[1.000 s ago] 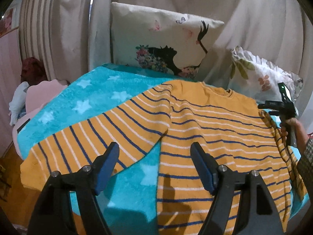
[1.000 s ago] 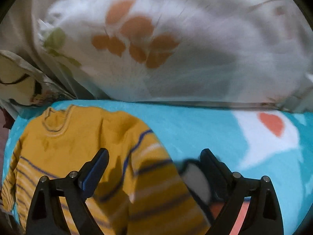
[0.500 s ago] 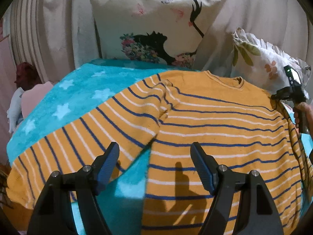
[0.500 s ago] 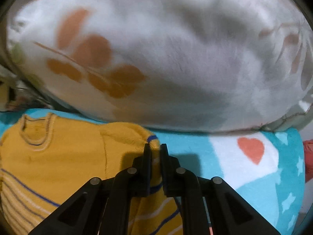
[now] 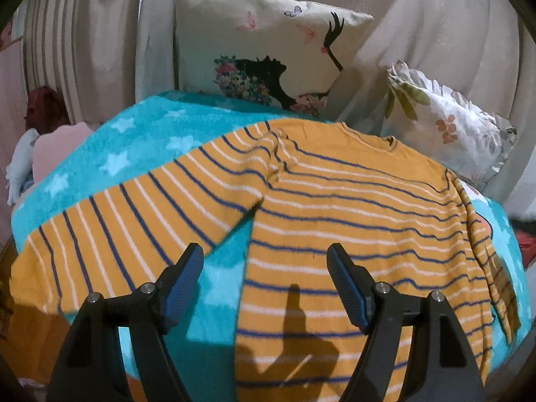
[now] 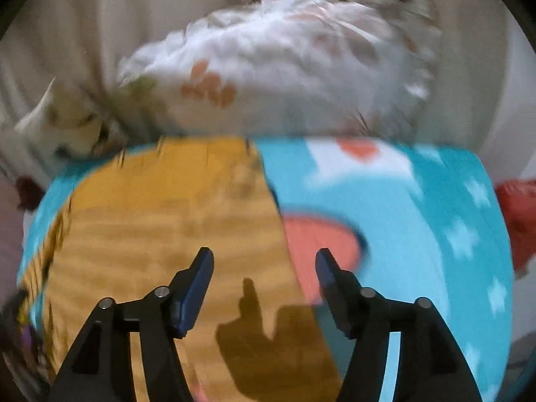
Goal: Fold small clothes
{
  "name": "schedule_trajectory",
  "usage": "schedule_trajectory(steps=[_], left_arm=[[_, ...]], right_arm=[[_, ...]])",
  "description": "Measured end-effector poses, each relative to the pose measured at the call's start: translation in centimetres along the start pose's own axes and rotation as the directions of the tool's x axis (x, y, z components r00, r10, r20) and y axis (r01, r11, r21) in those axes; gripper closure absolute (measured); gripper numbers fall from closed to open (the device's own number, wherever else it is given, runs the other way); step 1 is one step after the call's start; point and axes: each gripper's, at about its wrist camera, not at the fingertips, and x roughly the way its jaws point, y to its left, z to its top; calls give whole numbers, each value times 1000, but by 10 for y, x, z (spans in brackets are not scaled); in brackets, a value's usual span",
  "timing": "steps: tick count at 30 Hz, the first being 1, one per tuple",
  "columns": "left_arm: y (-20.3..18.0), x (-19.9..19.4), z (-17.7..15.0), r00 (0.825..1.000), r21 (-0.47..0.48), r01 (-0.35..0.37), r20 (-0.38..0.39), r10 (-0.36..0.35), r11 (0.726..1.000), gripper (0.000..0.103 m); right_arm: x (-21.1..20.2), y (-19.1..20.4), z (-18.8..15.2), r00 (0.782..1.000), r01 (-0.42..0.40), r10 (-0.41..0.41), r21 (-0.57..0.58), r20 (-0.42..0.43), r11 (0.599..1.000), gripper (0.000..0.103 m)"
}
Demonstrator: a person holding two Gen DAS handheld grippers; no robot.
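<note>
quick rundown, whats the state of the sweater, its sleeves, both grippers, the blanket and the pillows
striped sweater: laid flat on the blanket, not yet folded
left sleeve: spread out to the side
right sleeve: folded in along the body
left gripper: open, empty
right gripper: jaws opening, nothing between them
blanket: spread under the sweater
printed pillow: propped upright
floral pillow: leaning beside it

The left hand-held gripper is hanging with jaws wide and empty, while the right hand-held gripper is opening, nothing between its jaws.
</note>
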Motion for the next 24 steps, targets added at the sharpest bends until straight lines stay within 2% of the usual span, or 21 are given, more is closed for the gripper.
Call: schedule_trajectory(steps=[3,5,10,11,12,13,14,15,18,20,22,24], left_arm=[[-4,-6,-7,1000,1,26,-4,-26,1000,28],[-9,-13,-9,999,10,39,5,-39,999,28],[-18,-27,-12,998,21,59,18,-59,998,28],[-19,-29,-13,998,21,60,19,-60,998,28],[-20,-31,-14,998,22,58,21,-59,998,28],[-20,-32,-14,998,22,55,22,-56,998,28],[-21,-34,-14,998,23,53,25,-54,998,28],[-21,-35,-14,998,23,50,28,-51,998,28],[-17,-42,-14,998,18,42,41,-43,999,28],[-12,-46,-12,998,8,30,52,-31,1000,27],[-7,-48,-11,998,-4,26,58,-26,1000,26],[-1,-48,-10,998,-21,25,61,-24,999,26]], right_arm=[[-23,-20,-68,999,32,-32,40,-2,999,33],[-33,-37,-106,997,79,-80,83,-2,993,28],[-28,-55,-165,995,99,-95,151,-35,984,27],[-30,-52,-168,994,108,-107,143,-14,984,29],[-32,-46,-170,994,109,-111,132,13,985,36],[-33,-40,-169,997,62,-67,129,28,990,68],[-31,-35,-162,1000,-9,5,142,31,990,93],[-32,-34,-159,998,-41,35,151,42,988,93],[-50,-42,-139,994,18,-32,136,103,991,93],[-66,-70,-121,987,40,-71,204,145,978,93],[-81,-102,-105,970,132,-178,257,166,958,94],[-92,-133,-89,938,255,-311,301,154,919,94]])
